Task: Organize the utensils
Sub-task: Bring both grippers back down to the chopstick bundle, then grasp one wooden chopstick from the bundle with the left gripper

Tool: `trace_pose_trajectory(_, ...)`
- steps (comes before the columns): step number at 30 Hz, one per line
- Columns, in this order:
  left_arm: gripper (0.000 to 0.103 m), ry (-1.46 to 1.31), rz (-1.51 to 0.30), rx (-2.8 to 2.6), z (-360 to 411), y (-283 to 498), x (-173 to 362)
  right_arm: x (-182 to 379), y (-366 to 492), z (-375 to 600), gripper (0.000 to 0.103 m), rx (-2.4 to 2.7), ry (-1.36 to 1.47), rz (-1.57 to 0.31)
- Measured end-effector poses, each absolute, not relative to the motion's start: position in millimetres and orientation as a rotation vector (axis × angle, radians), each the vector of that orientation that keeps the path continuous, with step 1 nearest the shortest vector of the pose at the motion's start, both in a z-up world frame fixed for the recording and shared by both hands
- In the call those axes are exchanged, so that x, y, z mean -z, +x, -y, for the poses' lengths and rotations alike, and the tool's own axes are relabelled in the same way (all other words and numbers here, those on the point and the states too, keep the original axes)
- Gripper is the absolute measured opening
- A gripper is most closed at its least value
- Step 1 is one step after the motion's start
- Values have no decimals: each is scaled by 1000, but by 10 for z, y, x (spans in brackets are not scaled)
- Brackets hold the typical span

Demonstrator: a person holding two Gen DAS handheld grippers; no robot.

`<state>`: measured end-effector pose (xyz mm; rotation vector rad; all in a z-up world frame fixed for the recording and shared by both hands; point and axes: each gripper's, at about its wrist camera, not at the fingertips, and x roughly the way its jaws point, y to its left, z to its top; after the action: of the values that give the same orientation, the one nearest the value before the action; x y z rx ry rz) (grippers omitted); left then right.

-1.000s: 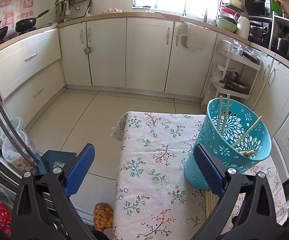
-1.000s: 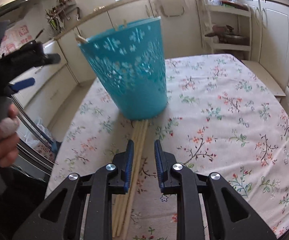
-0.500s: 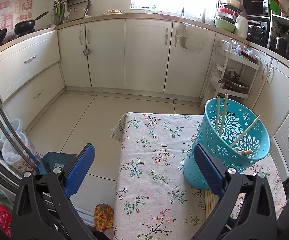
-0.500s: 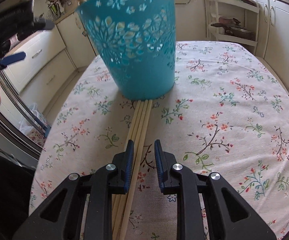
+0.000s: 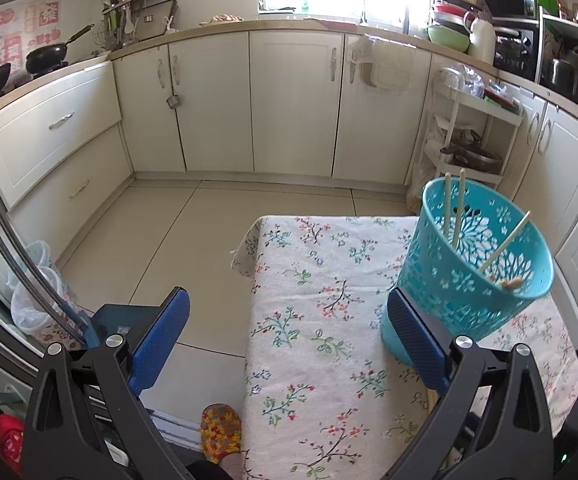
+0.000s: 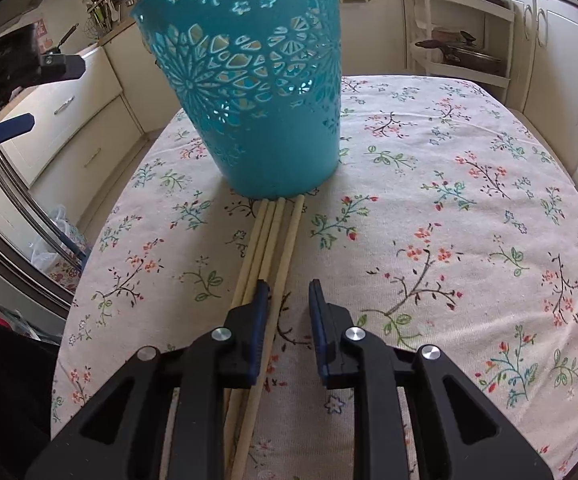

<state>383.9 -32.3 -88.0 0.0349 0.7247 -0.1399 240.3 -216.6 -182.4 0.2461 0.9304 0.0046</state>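
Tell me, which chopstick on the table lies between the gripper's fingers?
The rightmost pale wooden chopstick; its three neighbours lie left, outside the right gripper.

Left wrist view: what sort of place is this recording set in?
A home kitchen, most likely: cream base cabinets run under a countertop, black pans sit on a stove at left, and stacked bowls stand beside a toaster oven at right.

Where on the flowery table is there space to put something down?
The tablecloth is bare on the whole side right of the teal basket, and left of it toward the table edge. It is crowded only in front of the basket, where chopsticks lie under the right gripper.
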Motion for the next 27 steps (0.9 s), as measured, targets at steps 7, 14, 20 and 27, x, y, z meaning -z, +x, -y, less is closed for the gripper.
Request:
trace_pose_trajectory(7, 95, 91, -907, 348, 416, 3612, 1294, 1823, 2356, 2227, 14, -11, 189, -941)
trace_pose_trajectory(14, 95, 182, -1038, 440, 932, 3415, 1738, 1888, 2296, 2445, 13, -54, 327, -907)
trace_pose_trajectory(20, 95, 187, -1080, 440, 1136, 3463, 1879, 1882, 2292, 2466, 13, -64, 347, -904)
trace_pose_trajectory(27, 95, 149, -1128, 390, 1120, 3581, 2012, 1872, 2301, 2515, 13, -73, 368, -903)
